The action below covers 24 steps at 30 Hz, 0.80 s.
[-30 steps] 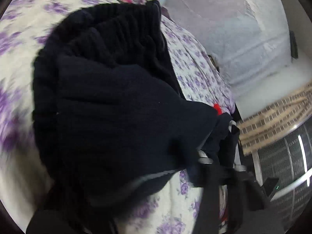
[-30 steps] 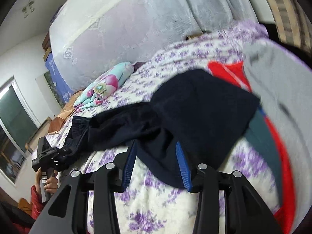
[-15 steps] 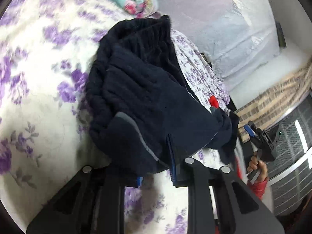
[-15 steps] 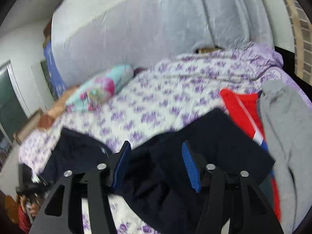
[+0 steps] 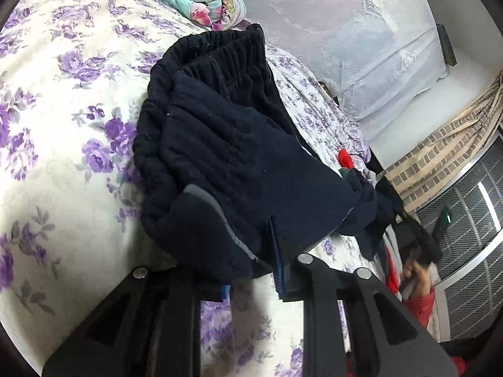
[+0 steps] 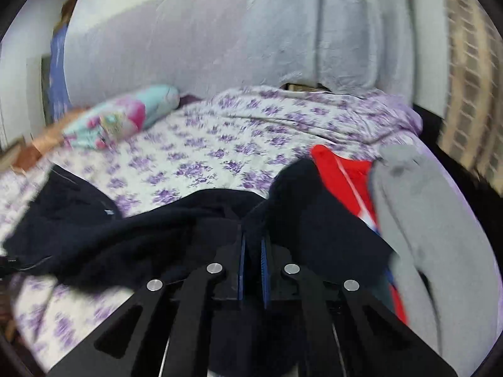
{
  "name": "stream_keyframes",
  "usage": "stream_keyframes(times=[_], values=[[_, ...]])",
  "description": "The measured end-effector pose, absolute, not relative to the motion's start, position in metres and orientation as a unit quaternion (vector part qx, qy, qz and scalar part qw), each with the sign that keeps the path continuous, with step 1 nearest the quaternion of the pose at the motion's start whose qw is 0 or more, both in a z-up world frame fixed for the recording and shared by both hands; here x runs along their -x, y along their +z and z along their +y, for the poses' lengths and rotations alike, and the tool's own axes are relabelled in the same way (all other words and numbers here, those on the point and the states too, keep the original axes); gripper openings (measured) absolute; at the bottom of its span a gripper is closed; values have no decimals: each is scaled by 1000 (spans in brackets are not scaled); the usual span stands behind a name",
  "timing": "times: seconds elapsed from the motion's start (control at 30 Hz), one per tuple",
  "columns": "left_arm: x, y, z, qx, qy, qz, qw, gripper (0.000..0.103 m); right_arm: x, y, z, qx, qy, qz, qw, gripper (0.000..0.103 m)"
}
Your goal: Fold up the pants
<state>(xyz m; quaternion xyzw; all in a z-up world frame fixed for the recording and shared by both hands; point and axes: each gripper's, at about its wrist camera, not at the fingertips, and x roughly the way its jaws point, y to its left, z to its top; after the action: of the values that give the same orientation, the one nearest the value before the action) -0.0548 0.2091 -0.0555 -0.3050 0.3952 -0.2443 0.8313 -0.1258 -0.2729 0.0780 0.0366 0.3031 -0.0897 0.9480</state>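
Observation:
The dark navy pants point(image 5: 220, 157) lie bunched on the floral bedspread point(image 5: 63, 125), ribbed waistband toward the far side. My left gripper point(image 5: 248, 260) is shut on their near edge; cloth covers its left finger. Their other end trails right to a person's hand point(image 5: 419, 278) with a red sleeve. In the right wrist view the pants point(image 6: 141, 229) stretch leftward across the bed. My right gripper point(image 6: 252, 238) is closing, its blue pads nearly together with a fold of navy cloth pinched at the tips.
A rolled floral blanket point(image 5: 188, 3) lies at the far end of the bed. A red garment point(image 6: 342, 172) and a grey garment point(image 6: 424, 220) lie right of the pants. A grey curtain point(image 6: 220, 31) hangs behind the bed.
The left gripper drew back with the pants, which settled onto the bed. The right gripper's jaws, wide apart around the cloth before, have come almost together on it.

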Motion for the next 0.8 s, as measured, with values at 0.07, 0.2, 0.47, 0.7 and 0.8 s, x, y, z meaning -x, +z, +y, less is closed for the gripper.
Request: stream_keyframes(times=[0.07, 0.2, 0.47, 0.7, 0.8], values=[[55, -56, 211, 310, -251, 395, 828, 21, 168, 79, -288, -61, -101, 311, 943, 9], [55, -55, 211, 308, -255, 398, 826, 20, 241, 40, -328, -124, -128, 413, 893, 26], [54, -54, 209, 309, -251, 404, 824, 20, 266, 81, -357, -229, -118, 279, 925, 47], [56, -54, 208, 307, -246, 399, 828, 20, 118, 33, -374, -379, -22, 332, 863, 65], [57, -54, 207, 307, -246, 402, 827, 20, 69, -4, -382, -458, -9, 360, 813, 65]])
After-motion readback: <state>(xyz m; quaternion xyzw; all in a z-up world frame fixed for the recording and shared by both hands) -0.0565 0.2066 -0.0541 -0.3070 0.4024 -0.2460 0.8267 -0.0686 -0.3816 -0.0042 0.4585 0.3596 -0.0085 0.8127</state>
